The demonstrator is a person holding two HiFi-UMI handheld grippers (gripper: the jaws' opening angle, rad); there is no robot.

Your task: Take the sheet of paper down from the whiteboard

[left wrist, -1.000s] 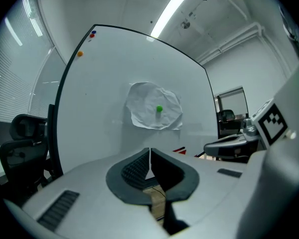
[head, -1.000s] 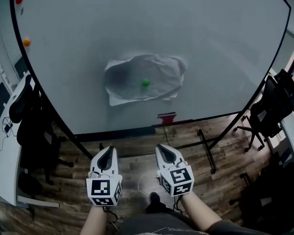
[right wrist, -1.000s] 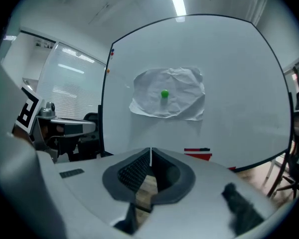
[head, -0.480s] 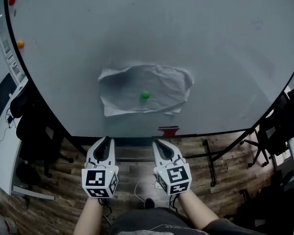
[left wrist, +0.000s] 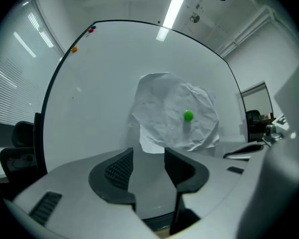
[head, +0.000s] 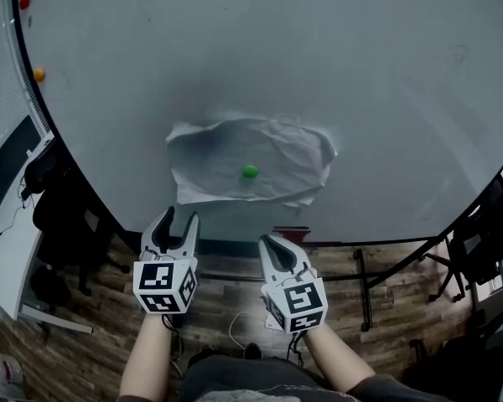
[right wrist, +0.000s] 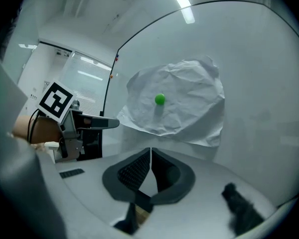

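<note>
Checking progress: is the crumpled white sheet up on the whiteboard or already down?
Up: the crumpled white paper sheet hangs on the large whiteboard, pinned under a small green round magnet.

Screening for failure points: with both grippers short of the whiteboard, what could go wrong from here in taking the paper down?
1. One green magnet pins the crumpled paper to the whiteboard; tugging an edge could tear the sheet.
2. The left gripper has just been opening its jaws, with nothing between them, but the right gripper is shut. If the magnet comes off first, the paper may fall unheld.
</note>
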